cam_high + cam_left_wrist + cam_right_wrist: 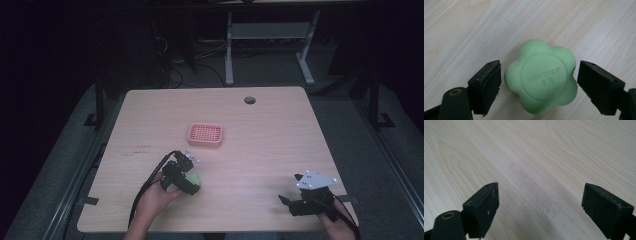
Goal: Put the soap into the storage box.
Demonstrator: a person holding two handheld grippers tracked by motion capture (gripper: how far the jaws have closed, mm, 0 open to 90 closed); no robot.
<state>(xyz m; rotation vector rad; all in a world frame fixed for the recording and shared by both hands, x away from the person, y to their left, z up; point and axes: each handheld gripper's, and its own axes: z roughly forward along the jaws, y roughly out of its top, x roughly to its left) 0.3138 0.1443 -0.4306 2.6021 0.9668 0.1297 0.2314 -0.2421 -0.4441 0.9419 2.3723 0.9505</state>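
A green flower-shaped soap (541, 80) with raised lettering lies flat on the wooden table (280, 140). My left gripper (537, 82) is open around it, one jaw on each side with a narrow gap to the soap. From above, the soap (195, 178) peeks out beside the left gripper (190, 181) near the table's front left. A pink slotted soap dish (205, 135) sits near the table's middle, beyond the left gripper. My right gripper (540, 205) is open over bare wood, and it rests at the front right (289, 201).
A round cable hole (249, 100) is near the table's far edge. Table legs and cables stand on the dark floor behind. Both forearms enter from the front edge.
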